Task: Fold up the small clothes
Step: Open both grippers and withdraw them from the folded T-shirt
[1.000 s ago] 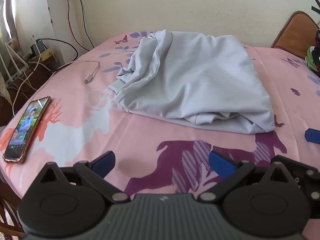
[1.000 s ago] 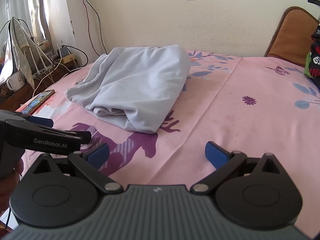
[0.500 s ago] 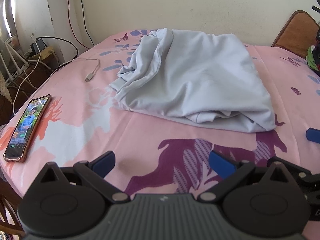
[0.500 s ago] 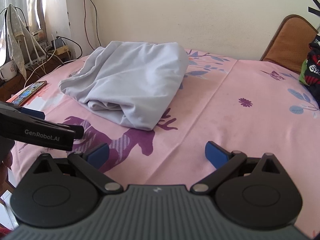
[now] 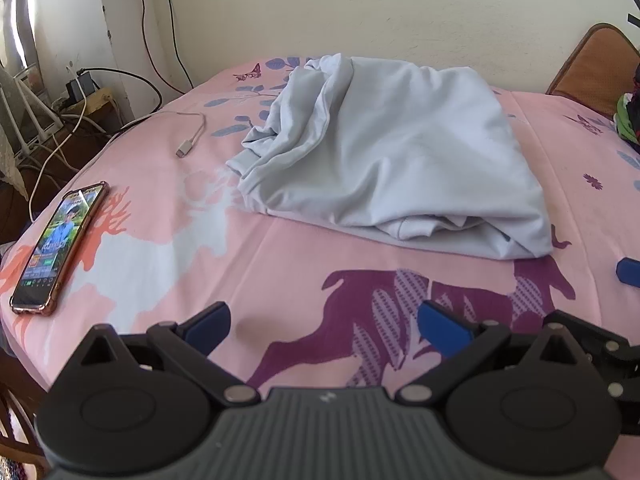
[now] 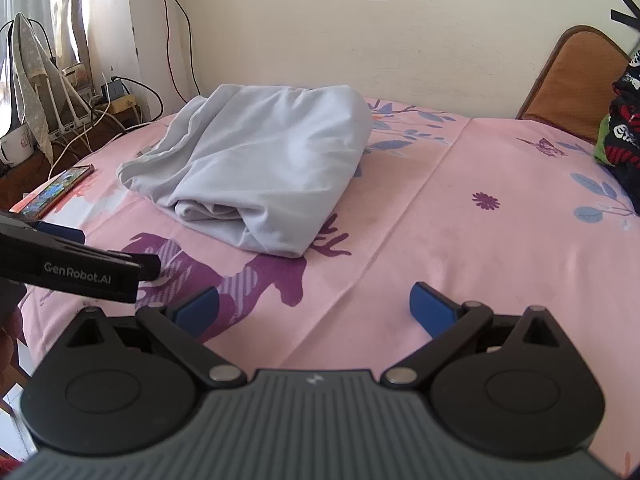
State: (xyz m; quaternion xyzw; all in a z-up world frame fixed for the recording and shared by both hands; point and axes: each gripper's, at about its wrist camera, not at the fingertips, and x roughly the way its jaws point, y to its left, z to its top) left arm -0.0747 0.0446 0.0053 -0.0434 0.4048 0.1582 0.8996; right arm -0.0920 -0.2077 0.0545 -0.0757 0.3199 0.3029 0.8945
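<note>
Garment (image 5: pixel 392 160): 1, pale grey | phone (image 5: pixel 60 244): 1 | left gripper (image 5: pixel 320 320), right gripper (image 6: pixel 312 304): jaws spread, empty

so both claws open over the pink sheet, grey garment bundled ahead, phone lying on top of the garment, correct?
Not quite. The phone lies on the pink sheet, left of the grey garment and apart from it, as the left wrist view shows. Left claw and right claw are open.

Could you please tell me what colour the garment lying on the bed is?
The garment is plain pale grey-blue, clearest in the left wrist view.
</note>
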